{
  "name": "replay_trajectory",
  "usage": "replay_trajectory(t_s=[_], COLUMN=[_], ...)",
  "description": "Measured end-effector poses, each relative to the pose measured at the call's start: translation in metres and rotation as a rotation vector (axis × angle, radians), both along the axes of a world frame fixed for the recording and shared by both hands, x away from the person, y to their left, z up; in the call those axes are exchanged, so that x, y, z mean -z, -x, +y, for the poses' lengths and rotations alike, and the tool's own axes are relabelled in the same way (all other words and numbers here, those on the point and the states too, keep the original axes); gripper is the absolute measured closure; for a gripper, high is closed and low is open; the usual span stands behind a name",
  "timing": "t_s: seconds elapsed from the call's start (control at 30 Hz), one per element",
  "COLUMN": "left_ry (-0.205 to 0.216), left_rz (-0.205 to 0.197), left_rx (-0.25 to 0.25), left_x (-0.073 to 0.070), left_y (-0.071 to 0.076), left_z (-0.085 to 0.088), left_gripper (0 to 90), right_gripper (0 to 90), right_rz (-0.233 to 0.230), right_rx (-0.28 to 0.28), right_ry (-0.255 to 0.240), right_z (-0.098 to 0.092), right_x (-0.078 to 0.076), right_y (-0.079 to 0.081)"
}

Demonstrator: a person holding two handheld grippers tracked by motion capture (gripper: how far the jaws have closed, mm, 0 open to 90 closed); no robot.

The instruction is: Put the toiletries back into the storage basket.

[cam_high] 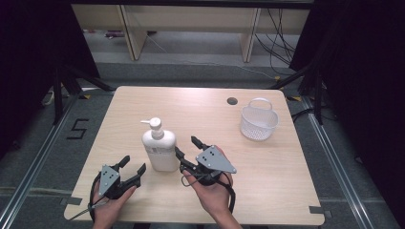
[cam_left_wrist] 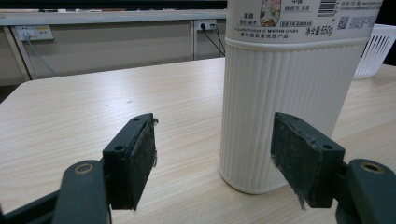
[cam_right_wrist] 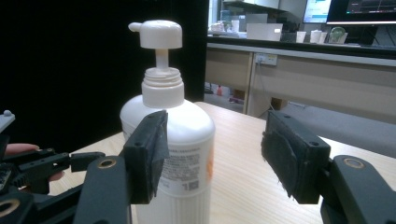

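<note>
Left gripper sits near the table's front-left corner, jaws spread wide and holding nothing; in the left gripper view the pads frame bare wood, with the pump bottle ahead and off toward the right pad, clear of both. The bottle stands upright, long axis vertical, a bit left of table centre and closer to the front edge than the back; ribbed lower body, label above, pump head on top with its nozzle pointing left in the right gripper view. Right gripper is just beside the bottle on its right, also wide open and empty; in the right gripper view the bottle's shoulder sits behind the left pad, not centred in the gap, no contact visible. My read: right gripper is the nearer one and needs a small shift toward the bottle to centre it before closing. White basket sits well apart near the back-right corner, beside the cable hole. Open tabletop between bottle and basket, nothing in the path.
</note>
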State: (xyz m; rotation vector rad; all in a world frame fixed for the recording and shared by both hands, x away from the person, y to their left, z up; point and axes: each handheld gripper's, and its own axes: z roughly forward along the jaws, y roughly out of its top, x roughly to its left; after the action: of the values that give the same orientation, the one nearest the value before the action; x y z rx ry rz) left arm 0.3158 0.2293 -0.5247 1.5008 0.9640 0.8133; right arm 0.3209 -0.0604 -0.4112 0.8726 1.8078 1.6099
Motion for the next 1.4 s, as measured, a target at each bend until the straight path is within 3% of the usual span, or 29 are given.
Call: replay_trajectory(t_s=[0.03, 0.17, 0.2, 0.3, 0.33, 0.53, 0.57, 0.63, 0.73, 0.93, 0.97, 1.03, 1.27, 1.3, 1.33, 1.4], left_ry=[-0.002, 0.005, 0.004, 0.000, -0.002, -0.008, -0.008, -0.011, -0.011, -0.007, -0.008, -0.009, -0.010, -0.010, -0.011, -0.012], left_rz=[0.000, -0.001, 0.000, -0.002, -0.002, 0.000, 0.000, 0.001, 0.000, -0.001, -0.001, 0.001, 0.001, 0.000, 0.000, 0.000], left_rx=[0.001, -0.003, -0.002, 0.005, 0.004, 0.007, 0.007, 0.006, 0.006, 0.007, 0.008, 0.008, 0.008, 0.009, 0.009, 0.010], left_x=[0.000, 0.000, 0.000, 0.000, 0.000, 0.000, 0.000, 0.000, 0.000, 0.000, 0.000, 0.000, 0.000, 0.000, 0.000, 0.000], left_y=[0.000, 0.000, 0.000, 0.001, 0.001, 0.000, 0.000, 0.000, 0.000, 0.000, 0.000, 0.000, 0.000, 0.000, 0.000, 0.000], left_z=[0.000, 0.000, 0.001, 0.000, 0.000, 0.001, 0.001, 0.000, 0.001, 0.001, 0.001, 0.000, 0.000, 0.000, 0.000, 0.000], left_gripper=[30.4, 30.3, 30.3, 30.3, 30.3, 30.2, 30.2, 30.1, 30.2, 30.0, 30.0, 30.0, 30.1, 30.0, 30.0, 30.1], right_gripper=[40.7, 40.7, 40.7, 40.8, 40.8, 40.9, 41.0, 41.1, 41.3, 41.8, 41.9, 41.9, 42.0, 42.1, 42.2, 42.6], right_rz=[-0.017, -0.004, -0.026, 0.001, -0.017, 0.005, -0.022, 0.006, 0.012, 0.018, -0.002, 0.016, 0.028, 0.001, 0.025, 0.024], right_rx=[0.000, -0.012, -0.016, -0.008, -0.005, -0.003, 0.008, 0.004, 0.013, 0.019, 0.031, 0.018, 0.024, 0.039, 0.039, 0.034], right_ry=[-0.005, -0.005, 0.008, -0.002, 0.003, -0.009, 0.013, 0.002, 0.009, 0.015, 0.035, 0.013, 0.032, 0.035, 0.037, 0.038], right_z=[0.002, 0.012, 0.013, 0.023, 0.025, 0.039, 0.040, 0.045, 0.051, 0.060, 0.059, 0.063, 0.069, 0.070, 0.071, 0.073], right_x=[0.000, -0.003, -0.004, -0.007, -0.008, -0.014, -0.015, -0.016, -0.017, -0.020, -0.021, -0.021, -0.025, -0.025, -0.026, -0.026], right_y=[-0.001, 0.000, -0.001, -0.001, -0.003, -0.008, -0.010, -0.011, -0.014, -0.020, -0.022, -0.024, -0.029, -0.031, -0.030, -0.032])
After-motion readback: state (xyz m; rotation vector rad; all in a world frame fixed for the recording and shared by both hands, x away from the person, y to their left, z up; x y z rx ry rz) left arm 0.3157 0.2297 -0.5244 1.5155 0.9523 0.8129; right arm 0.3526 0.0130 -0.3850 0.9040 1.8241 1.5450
